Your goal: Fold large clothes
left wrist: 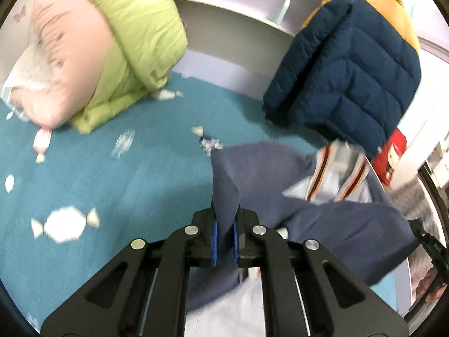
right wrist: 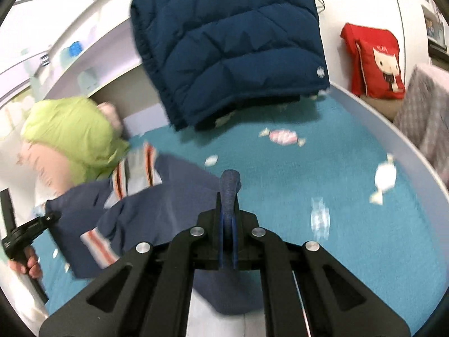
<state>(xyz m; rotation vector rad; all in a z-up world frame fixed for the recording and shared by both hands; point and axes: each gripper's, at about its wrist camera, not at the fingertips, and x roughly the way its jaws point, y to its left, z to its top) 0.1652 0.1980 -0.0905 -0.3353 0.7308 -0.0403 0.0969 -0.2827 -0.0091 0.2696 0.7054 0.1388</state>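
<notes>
One blue garment (left wrist: 322, 219), striped trim, blurred. Two grippers: left gripper (left wrist: 224, 238) and right gripper (right wrist: 228, 241), each clamped on its fabric. One navy puffer jacket (right wrist: 233, 42), top cut off, on teal bed (left wrist: 126, 182).

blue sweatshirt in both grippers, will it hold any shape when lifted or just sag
The blue sweatshirt will probably sag: it droops between the left gripper and the right gripper. It looks thin and light, bunching easily in the shut jaws. Its striped trim already flops over, so expect loose ends.
</notes>
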